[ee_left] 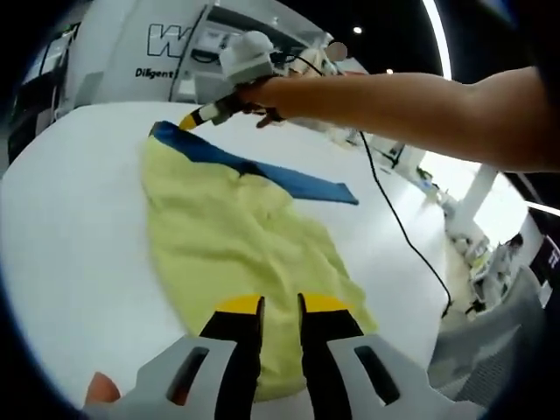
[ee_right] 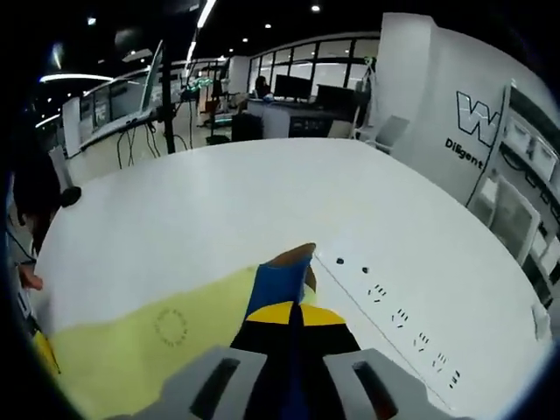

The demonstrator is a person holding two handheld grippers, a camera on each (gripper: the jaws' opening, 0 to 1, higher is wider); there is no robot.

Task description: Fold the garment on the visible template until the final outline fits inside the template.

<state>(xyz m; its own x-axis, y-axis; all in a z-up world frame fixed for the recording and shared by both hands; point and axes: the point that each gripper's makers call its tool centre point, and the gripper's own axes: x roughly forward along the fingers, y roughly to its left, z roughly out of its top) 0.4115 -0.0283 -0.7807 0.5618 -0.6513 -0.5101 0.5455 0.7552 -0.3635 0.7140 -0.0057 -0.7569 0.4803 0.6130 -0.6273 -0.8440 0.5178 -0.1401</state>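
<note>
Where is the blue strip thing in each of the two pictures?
Left gripper view: the blue strip runs slantwise across the upper middle, along the far edge of the yellow garment, one end by the right gripper.
Right gripper view: low in the middle, its end rises from the right gripper, which is closed on it.
Shared landmark: the yellow garment, with the white table beneath.

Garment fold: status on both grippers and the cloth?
Left gripper open, jaws over yellow garment near edge. Right gripper shut on blue strip at far edge. Garment spread on white table, unfolded. Cable lies alongside.
</note>
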